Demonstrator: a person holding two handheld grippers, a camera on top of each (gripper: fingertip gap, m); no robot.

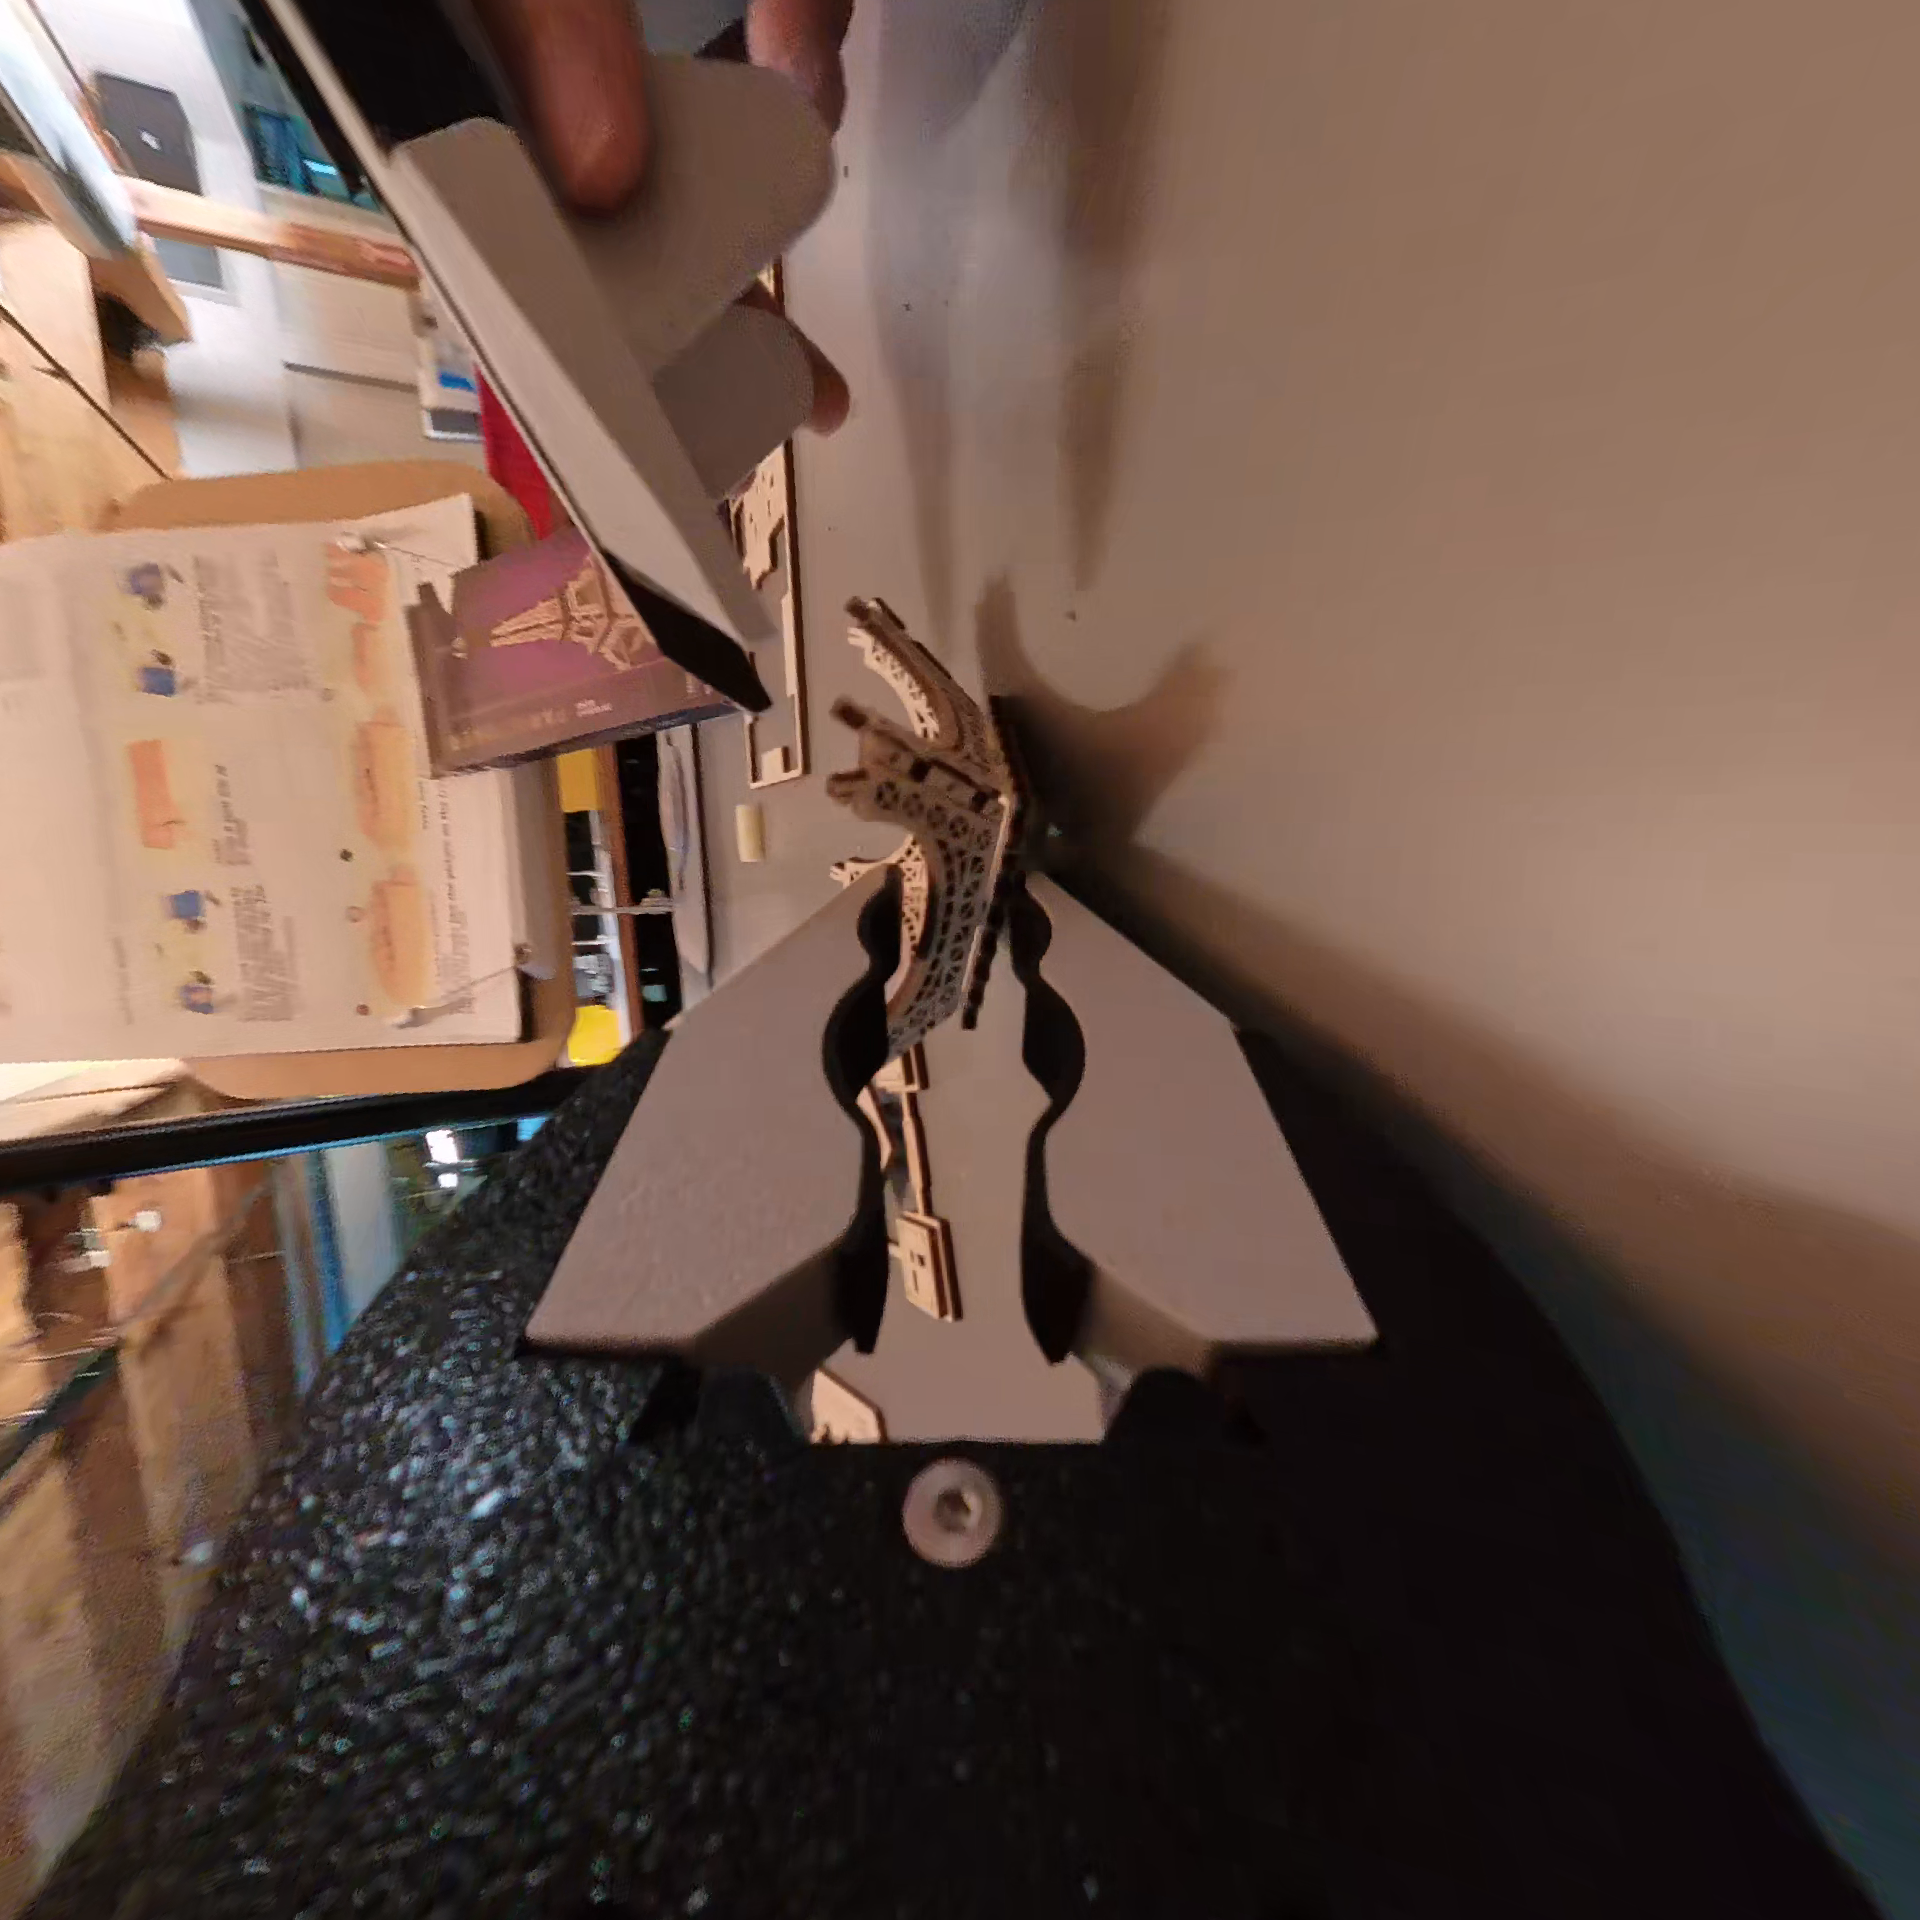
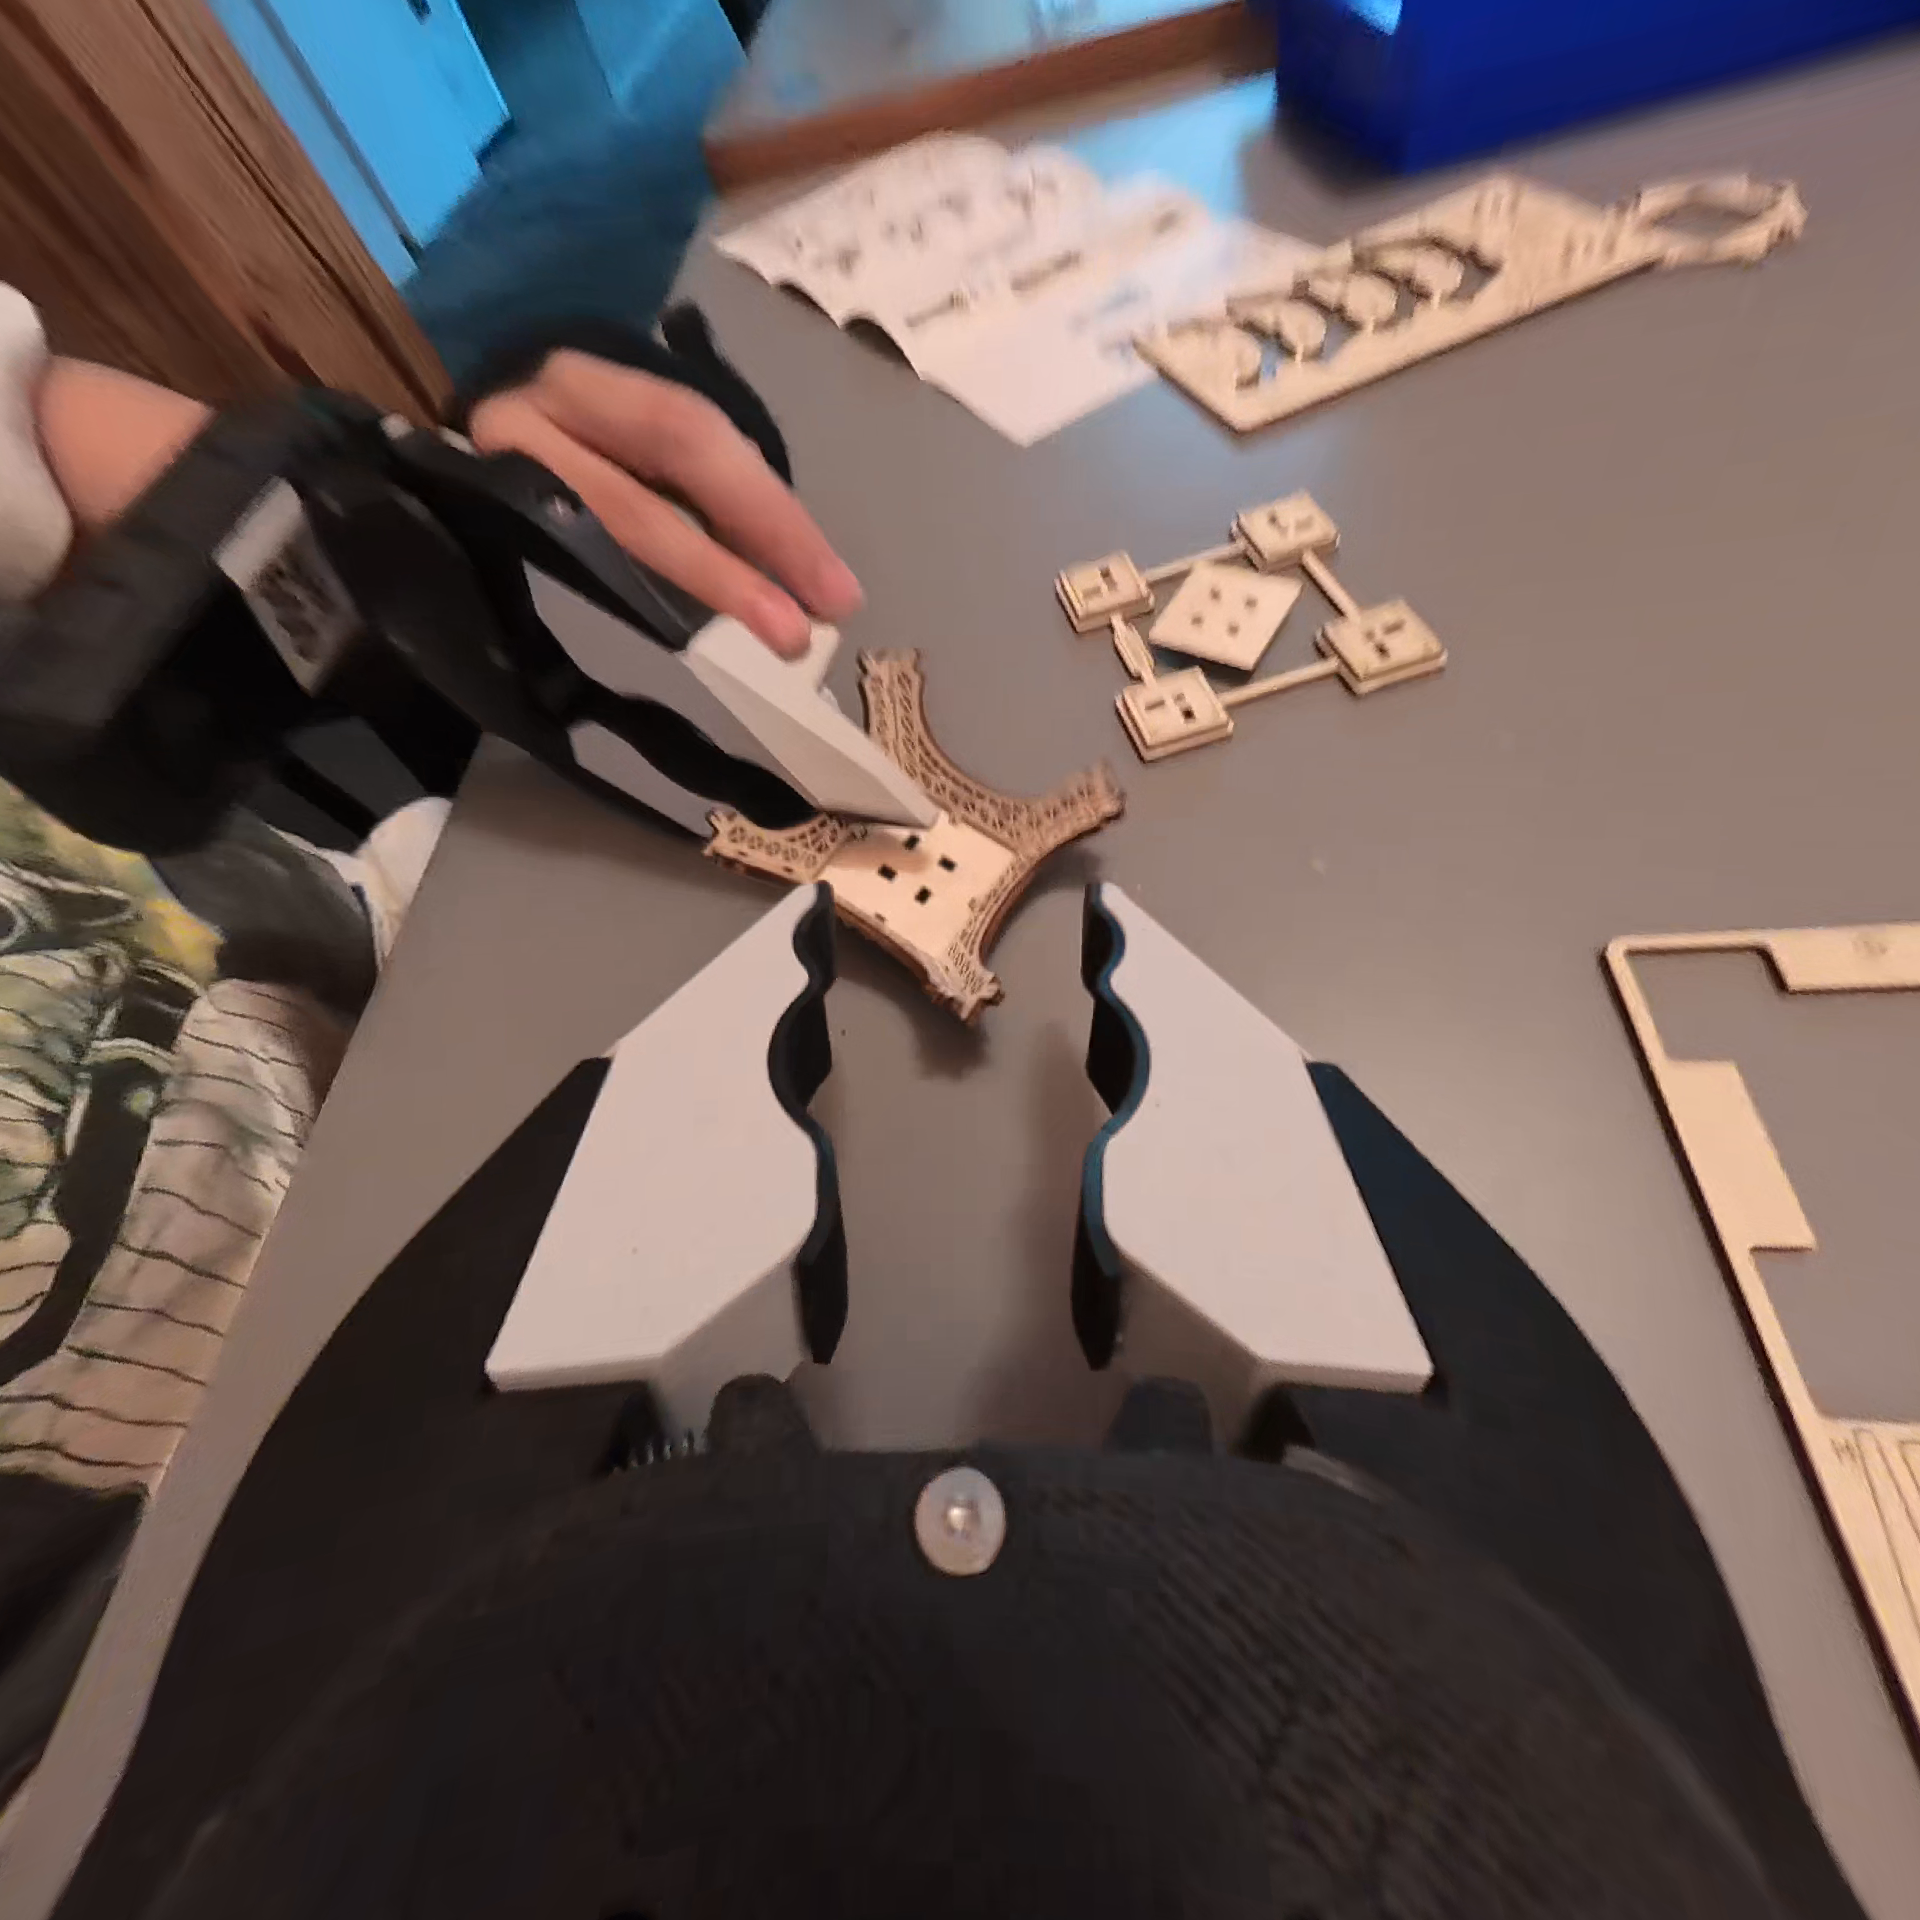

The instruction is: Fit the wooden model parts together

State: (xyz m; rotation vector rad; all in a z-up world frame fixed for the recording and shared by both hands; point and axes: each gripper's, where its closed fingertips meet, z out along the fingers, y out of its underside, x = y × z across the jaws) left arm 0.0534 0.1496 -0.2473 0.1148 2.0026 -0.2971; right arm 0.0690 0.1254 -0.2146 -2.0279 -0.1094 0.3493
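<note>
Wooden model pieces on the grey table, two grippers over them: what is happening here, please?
A person is assembling a wooden model with a handheld gripper in each hand. The left gripper has its jaws shut on the four-legged lattice piece, holding it at the grey table. The right gripper hovers just in front of that piece, jaws open and empty. A square base frame with four corner blocks lies apart beyond it, not yet joined. Cut-out wooden sheets and an instruction leaflet lie around.

— What's on the grey table point(image 2: 1558, 727)?
— A four-legged lattice tower section point(image 2: 940, 868) near its left edge. Just beyond, a square base frame with four corner pads point(image 2: 1252, 629). Farther back, a paper leaflet point(image 2: 997, 281) and a punched-out wooden sheet point(image 2: 1455, 301).
</note>
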